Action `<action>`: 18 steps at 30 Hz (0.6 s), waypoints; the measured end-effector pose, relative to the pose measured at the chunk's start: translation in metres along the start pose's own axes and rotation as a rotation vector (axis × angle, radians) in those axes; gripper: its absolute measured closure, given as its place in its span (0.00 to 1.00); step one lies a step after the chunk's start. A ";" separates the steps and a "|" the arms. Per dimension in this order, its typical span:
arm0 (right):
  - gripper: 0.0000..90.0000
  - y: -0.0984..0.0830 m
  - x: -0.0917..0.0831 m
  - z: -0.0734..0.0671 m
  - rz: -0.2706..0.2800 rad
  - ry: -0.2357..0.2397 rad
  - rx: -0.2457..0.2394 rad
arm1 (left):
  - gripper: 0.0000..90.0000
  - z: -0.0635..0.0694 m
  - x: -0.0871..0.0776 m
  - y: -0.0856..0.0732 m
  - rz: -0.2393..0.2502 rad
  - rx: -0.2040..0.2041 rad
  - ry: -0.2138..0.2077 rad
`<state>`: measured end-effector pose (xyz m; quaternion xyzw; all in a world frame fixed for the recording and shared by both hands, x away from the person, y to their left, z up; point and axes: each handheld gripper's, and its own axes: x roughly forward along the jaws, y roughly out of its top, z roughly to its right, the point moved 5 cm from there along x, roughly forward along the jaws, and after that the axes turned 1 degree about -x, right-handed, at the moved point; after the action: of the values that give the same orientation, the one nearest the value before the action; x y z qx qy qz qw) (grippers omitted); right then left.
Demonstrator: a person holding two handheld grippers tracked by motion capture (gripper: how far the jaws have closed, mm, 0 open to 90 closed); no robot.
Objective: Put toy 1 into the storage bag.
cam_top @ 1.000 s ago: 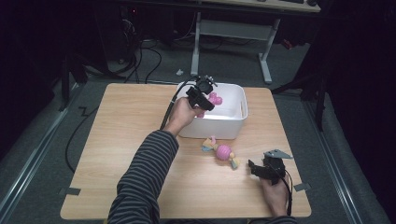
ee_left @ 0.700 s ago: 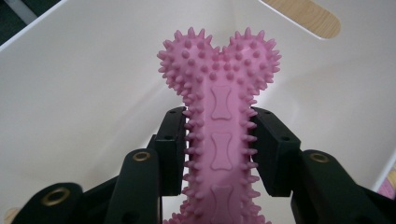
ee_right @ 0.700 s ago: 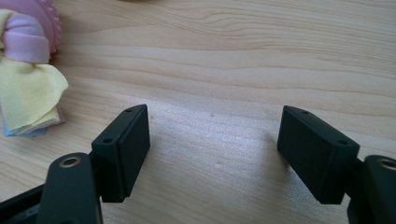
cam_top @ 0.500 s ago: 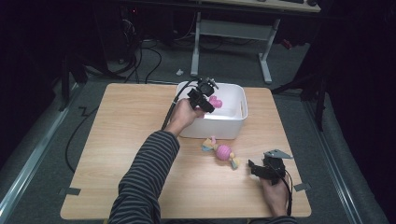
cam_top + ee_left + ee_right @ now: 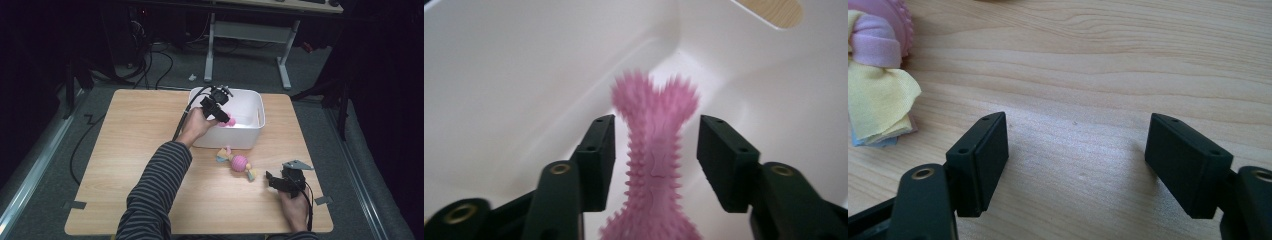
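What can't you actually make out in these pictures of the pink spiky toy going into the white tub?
- Pink spiky toy: its lower end is cut off by the bottom edge of the left gripper view, and its outline is blurred.
- Same toy in the high view: mostly hidden by the left hand-held gripper.
- White tub: its floor lies behind the near wall in the high view.
- Ball-and-cloth toy: cut off by the right gripper view's left edge.

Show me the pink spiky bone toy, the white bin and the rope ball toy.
pink spiky bone toy (image 5: 655,150), left gripper view, its narrow middle.
white bin (image 5: 252,134), high view, its front wall.
rope ball toy (image 5: 239,163), high view, its pink ball.
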<state>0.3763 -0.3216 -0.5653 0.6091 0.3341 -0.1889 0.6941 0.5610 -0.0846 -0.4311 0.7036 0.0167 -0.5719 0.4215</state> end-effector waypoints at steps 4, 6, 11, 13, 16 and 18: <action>0.28 0.000 0.000 0.000 -0.001 0.001 0.000 | 0.42 0.001 -0.008 0.002 0.020 -0.005 0.009; 0.28 0.000 0.000 0.000 -0.002 0.001 0.003 | 0.39 0.002 -0.015 0.003 0.041 -0.005 0.012; 0.28 0.000 0.000 0.000 -0.001 0.001 0.004 | 0.37 0.005 -0.047 0.004 0.121 0.001 0.007; 0.28 0.000 0.000 0.000 0.000 0.001 0.005 | 0.36 0.005 -0.057 0.002 0.149 -0.002 0.005; 0.28 0.000 0.000 0.000 -0.001 0.001 0.005 | 0.36 0.004 -0.072 -0.002 0.184 -0.012 -0.005; 0.28 0.000 0.000 0.000 0.000 0.001 0.005 | 0.36 0.002 -0.084 -0.007 0.208 -0.013 0.004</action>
<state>0.3762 -0.3212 -0.5654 0.6109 0.3340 -0.1896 0.6923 0.5270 -0.0427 -0.3668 0.6998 -0.0517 -0.5237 0.4830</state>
